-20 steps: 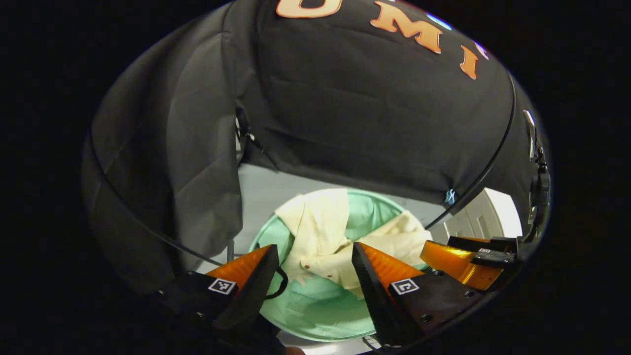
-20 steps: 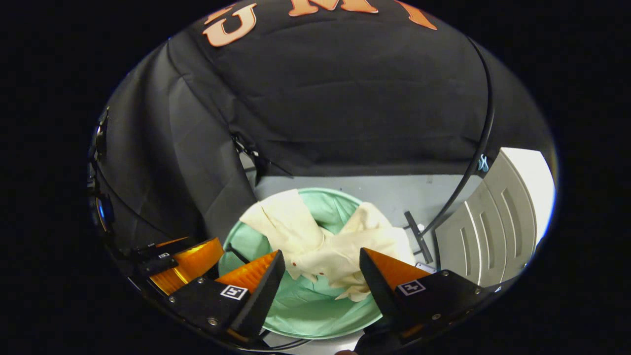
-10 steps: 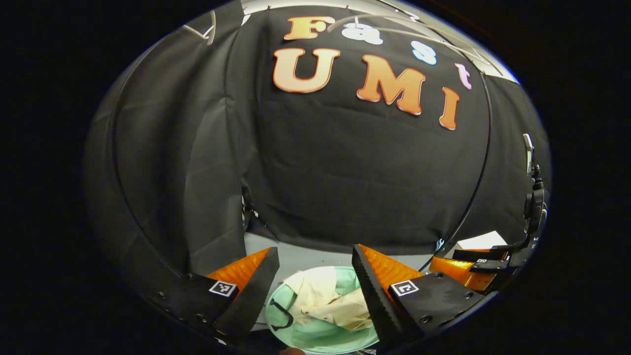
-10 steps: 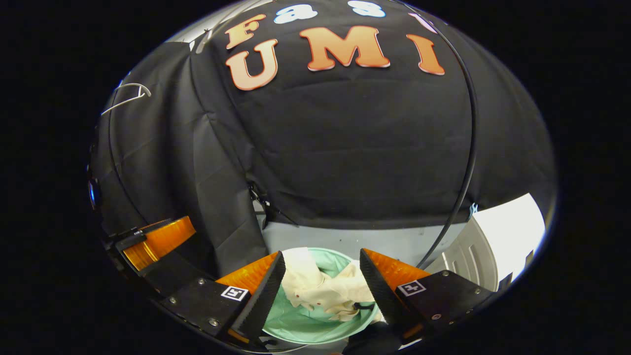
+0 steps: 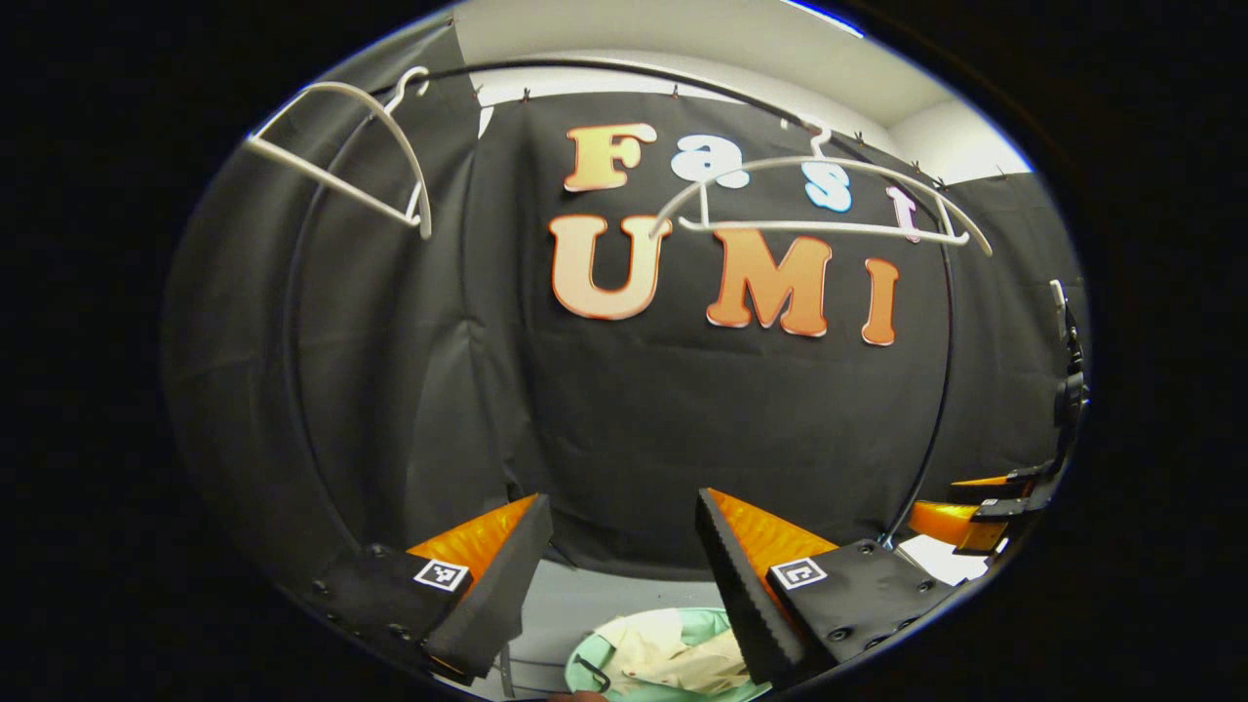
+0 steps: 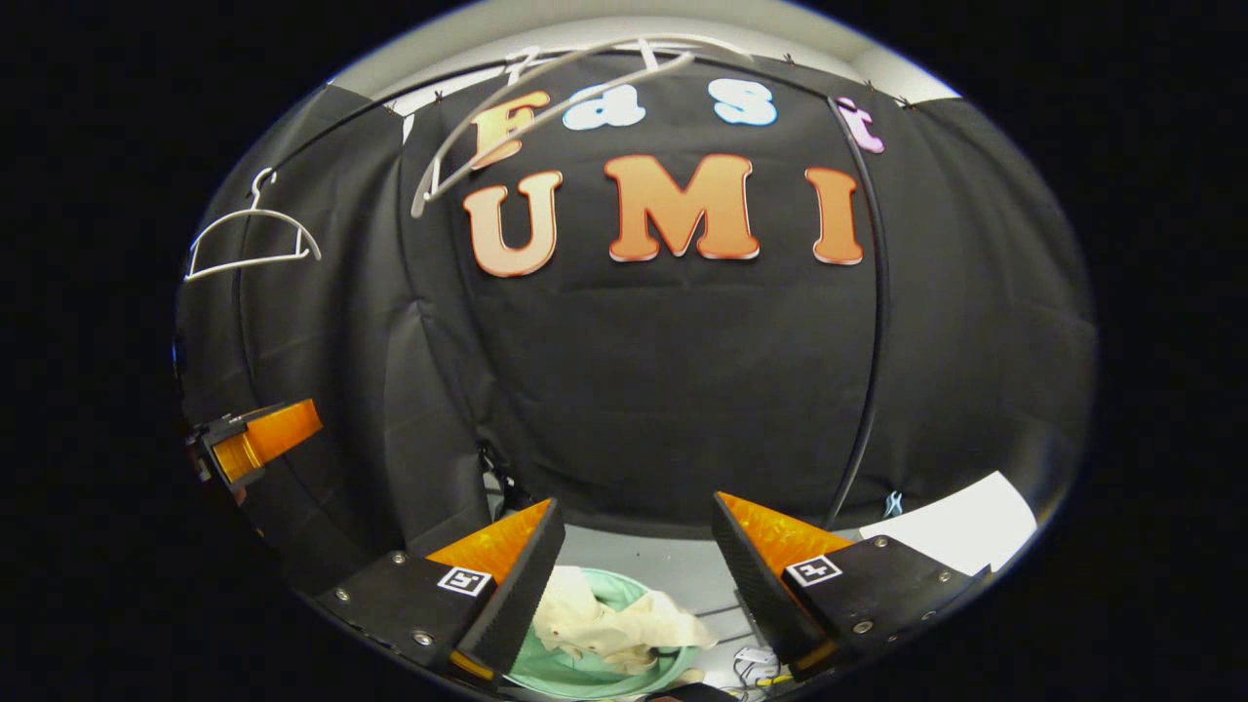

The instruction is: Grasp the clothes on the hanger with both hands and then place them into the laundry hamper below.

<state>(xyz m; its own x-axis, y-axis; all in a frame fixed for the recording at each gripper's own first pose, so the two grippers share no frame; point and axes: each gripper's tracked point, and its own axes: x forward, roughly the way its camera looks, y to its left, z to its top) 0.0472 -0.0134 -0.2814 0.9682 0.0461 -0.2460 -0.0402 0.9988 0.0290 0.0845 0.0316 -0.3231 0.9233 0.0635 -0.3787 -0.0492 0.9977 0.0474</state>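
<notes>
Here, at the bottom of the left gripper view, the left gripper [image 5: 619, 575] stands with its two fingers wide apart and nothing between them. The right gripper [image 6: 636, 580], at the bottom of the right gripper view, is also wide and holds nothing. Just behind the fingers, at the lower edge of both views, the cream shirt [image 6: 609, 624] lies crumpled inside the mint-green laundry hamper [image 6: 585, 678], which stands on the pale floor [image 6: 682, 561]; part of the cloth hangs over the rim. I judge that the placing step is done, and the open claws fit a garment that has been released. The right gripper appears at the right edge of the left gripper view [image 5: 960, 522], beside the left one, probably because both hands worked on the same garment. Farther off, in the upper part of the frame, two white hangers hang bare on the black rail [image 5: 604, 70]: one in the upper left [image 5: 366, 161], one upper centre [image 5: 819, 210]. No more clothes hang there.
</notes>
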